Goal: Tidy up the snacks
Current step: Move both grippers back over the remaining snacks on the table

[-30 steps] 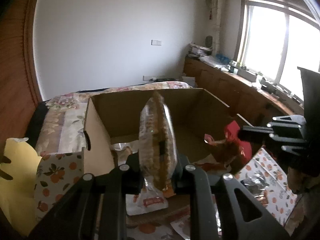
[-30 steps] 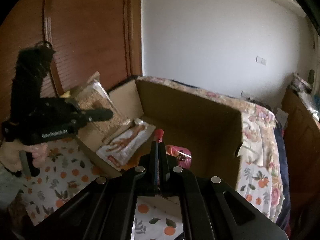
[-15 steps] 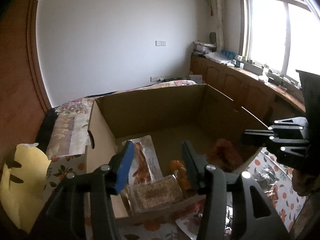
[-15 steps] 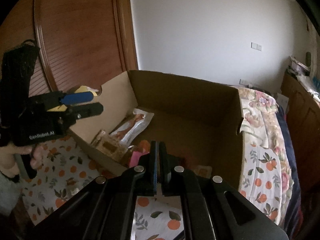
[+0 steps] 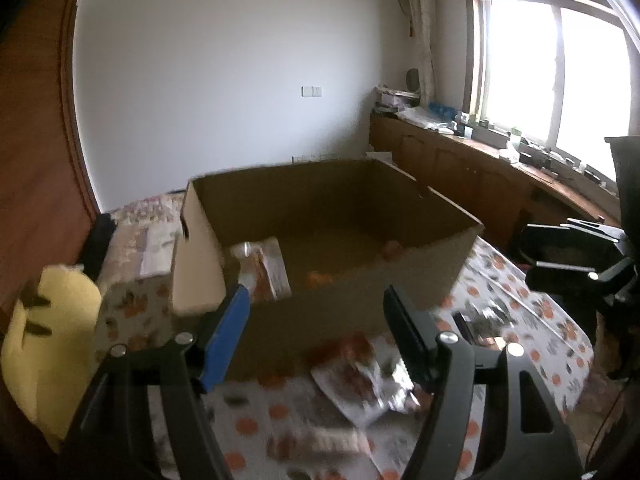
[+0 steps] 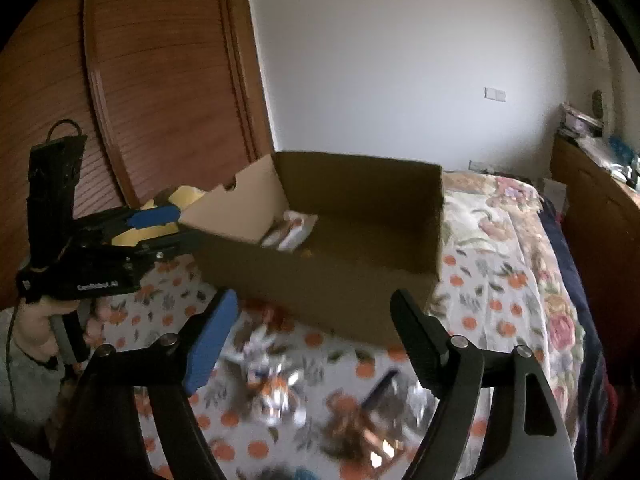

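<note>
Both the left gripper (image 5: 316,312) and right gripper (image 6: 312,316) hang with jaws opening and nothing between them before a cardboard box (image 5: 340,280) whose wall hides most snacks inside, while loose packets (image 6: 280,384) blur on the orange-print cloth (image 6: 500,292).

Bed (image 6: 516,280) w/ orange-print sheet: cardboard box (image 6: 332,276), snack packets (image 5: 360,376).

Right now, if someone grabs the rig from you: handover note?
Left gripper: jaws opening, nothing between them.
Right gripper: jaws opening, nothing between them.
Box on the orange-print cloth; a white packet and a few other snacks lie inside.
Left: loose packets on the cloth in front of the box, e.g. a white-and-red one and foil ones. Box them next.
</note>
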`<state>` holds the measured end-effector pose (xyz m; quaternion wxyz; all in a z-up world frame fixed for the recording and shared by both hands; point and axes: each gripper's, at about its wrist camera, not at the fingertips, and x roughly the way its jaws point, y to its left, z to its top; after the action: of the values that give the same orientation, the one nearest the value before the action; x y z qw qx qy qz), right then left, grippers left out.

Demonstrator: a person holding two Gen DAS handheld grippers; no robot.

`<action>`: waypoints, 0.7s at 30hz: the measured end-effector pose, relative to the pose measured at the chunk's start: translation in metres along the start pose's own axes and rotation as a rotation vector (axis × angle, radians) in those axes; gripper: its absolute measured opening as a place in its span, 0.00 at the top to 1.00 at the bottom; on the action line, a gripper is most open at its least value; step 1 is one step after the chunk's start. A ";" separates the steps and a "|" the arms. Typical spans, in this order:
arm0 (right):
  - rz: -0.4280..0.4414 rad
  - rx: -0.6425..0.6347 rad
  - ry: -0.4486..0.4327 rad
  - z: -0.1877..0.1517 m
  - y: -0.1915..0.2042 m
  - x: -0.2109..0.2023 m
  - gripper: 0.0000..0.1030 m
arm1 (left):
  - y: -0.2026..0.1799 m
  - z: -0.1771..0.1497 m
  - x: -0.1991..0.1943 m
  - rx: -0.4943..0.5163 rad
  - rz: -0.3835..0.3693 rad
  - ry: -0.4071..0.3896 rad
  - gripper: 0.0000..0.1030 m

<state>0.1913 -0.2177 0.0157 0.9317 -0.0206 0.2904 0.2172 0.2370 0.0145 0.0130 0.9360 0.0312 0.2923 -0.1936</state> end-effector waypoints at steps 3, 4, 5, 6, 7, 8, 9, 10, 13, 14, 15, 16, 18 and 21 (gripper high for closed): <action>-0.016 0.015 0.009 -0.015 -0.002 -0.007 0.18 | -0.005 -0.022 -0.005 -0.021 -0.014 0.032 0.32; -0.028 0.036 0.023 -0.028 -0.007 -0.007 0.18 | -0.006 -0.032 -0.004 -0.032 -0.012 0.051 0.32; -0.028 0.036 0.023 -0.028 -0.007 -0.007 0.17 | -0.007 -0.039 -0.004 -0.043 -0.010 0.063 0.32; -0.039 0.049 0.029 -0.035 -0.011 -0.007 0.17 | -0.007 -0.048 -0.003 -0.061 -0.005 0.077 0.32; -0.046 0.058 0.033 -0.040 -0.013 -0.007 0.17 | -0.008 -0.055 -0.002 -0.074 -0.002 0.089 0.32; -0.051 0.065 0.035 -0.047 -0.015 -0.007 0.17 | -0.009 -0.062 -0.001 -0.085 0.000 0.102 0.32; -0.054 0.074 0.038 -0.053 -0.018 -0.007 0.17 | -0.009 -0.069 0.002 -0.095 0.002 0.118 0.32; -0.056 0.088 0.051 -0.061 -0.021 -0.006 0.17 | -0.010 -0.074 0.004 -0.102 0.005 0.130 0.32; -0.036 0.142 0.079 -0.080 -0.024 -0.002 0.17 | -0.011 -0.087 0.010 -0.136 0.013 0.157 0.32; -0.029 0.161 0.082 -0.085 -0.025 -0.002 0.17 | -0.012 -0.090 0.013 -0.152 0.005 0.165 0.32; -0.022 0.175 0.085 -0.090 -0.024 -0.002 0.17 | -0.014 -0.093 0.015 -0.162 -0.001 0.175 0.32; -0.020 0.186 0.088 -0.096 -0.022 -0.003 0.17 | -0.016 -0.094 0.017 -0.164 0.002 0.178 0.32; -0.018 0.197 0.097 -0.108 -0.018 -0.003 0.17 | -0.020 -0.098 0.022 -0.165 0.012 0.194 0.32; -0.013 0.203 0.107 -0.118 -0.011 -0.005 0.17 | -0.023 -0.102 0.028 -0.194 -0.009 0.229 0.32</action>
<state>0.1292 -0.2488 -0.0801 0.9137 0.0604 0.3599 0.1790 0.1946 0.0013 -0.0855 0.8943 -0.0388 0.4145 -0.1637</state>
